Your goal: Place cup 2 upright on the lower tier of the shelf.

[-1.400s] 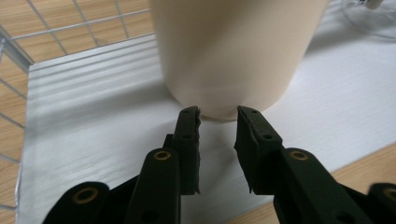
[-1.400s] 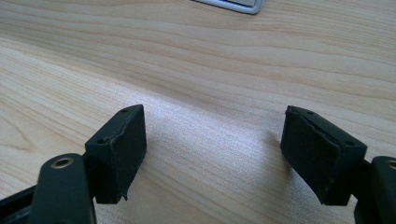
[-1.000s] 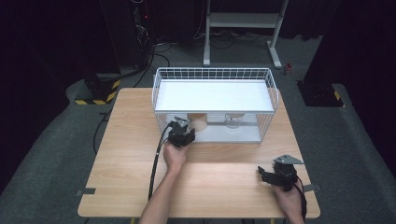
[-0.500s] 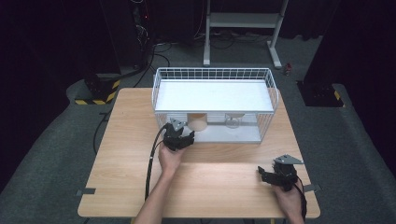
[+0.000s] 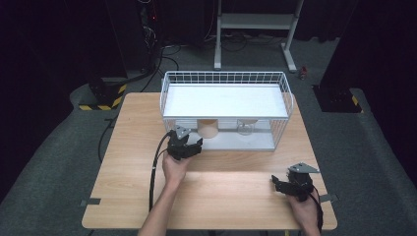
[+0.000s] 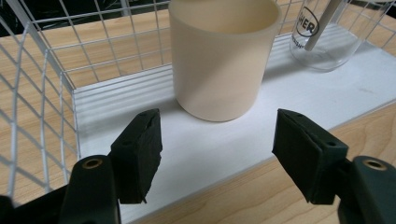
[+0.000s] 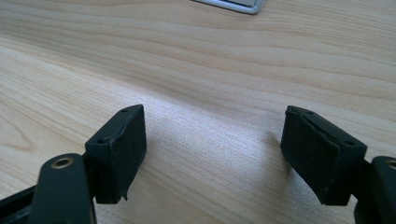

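Note:
A cream cup (image 5: pixel 208 129) (image 6: pixel 222 60) stands upright on the white base board (image 6: pixel 116 98) of a wire rack (image 5: pixel 223 78). My left gripper (image 5: pixel 195 144) (image 6: pixel 217 135) hovers just in front of it at the board's near edge. Its jaws have just been opening and stand apart, with nothing between them and the cup beyond their tips. To the cup's right stands a clear glass (image 5: pixel 245 128) (image 6: pixel 334 32) with a pale stick in it. My right gripper (image 5: pixel 277 184) (image 7: pixel 215 140) rests at the table's front right, open over bare wood.
The rack has a white top shelf (image 5: pixel 223 101) over the cup and glass, and wire walls (image 6: pixel 46 70) at its sides and back. The wooden table (image 5: pixel 133 167) stretches bare in front of the rack. A cable (image 5: pixel 153 172) trails from the left gripper.
The left gripper has drawn back a little from the cup towards the person, and its jaws have opened. The cup stays standing in the rack. The right gripper has not moved.

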Available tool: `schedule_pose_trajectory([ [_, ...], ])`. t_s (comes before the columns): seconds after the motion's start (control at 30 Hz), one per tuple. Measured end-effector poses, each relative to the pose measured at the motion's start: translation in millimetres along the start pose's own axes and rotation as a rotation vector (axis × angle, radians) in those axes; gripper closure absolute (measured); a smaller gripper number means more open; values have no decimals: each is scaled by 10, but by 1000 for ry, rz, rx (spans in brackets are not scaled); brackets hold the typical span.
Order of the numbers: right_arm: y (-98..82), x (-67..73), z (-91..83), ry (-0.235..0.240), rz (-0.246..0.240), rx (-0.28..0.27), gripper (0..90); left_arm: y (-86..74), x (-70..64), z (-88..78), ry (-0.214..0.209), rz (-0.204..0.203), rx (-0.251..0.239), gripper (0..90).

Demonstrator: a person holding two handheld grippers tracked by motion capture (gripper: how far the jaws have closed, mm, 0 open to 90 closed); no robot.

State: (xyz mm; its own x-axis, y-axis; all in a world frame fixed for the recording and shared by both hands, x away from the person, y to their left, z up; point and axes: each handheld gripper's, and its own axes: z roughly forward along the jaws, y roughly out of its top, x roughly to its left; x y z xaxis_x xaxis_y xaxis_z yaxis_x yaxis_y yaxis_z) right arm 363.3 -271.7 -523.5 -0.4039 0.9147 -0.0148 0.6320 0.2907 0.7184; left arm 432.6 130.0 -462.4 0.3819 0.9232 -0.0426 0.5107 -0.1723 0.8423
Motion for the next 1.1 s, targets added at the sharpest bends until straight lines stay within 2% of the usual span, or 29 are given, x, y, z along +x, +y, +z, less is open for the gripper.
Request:
schedule_pose_trajectory([
  [0.3, 0, 0, 0, 0, 0, 0, 225, -10, 25, -98, -18, -5, -14, 317],
  [0.47, 0, 1, 0, 0, 1, 0, 226, -37, 67, -145, -22, -31, -22, 313],
  [0.77, 0, 1, 0, 0, 2, 0, 226, -78, 106, -216, -20, -29, -19, 306],
  [1.1, 1, 2, 0, 0, 3, 0, 226, -120, 151, -295, -29, -57, -21, 290],
])
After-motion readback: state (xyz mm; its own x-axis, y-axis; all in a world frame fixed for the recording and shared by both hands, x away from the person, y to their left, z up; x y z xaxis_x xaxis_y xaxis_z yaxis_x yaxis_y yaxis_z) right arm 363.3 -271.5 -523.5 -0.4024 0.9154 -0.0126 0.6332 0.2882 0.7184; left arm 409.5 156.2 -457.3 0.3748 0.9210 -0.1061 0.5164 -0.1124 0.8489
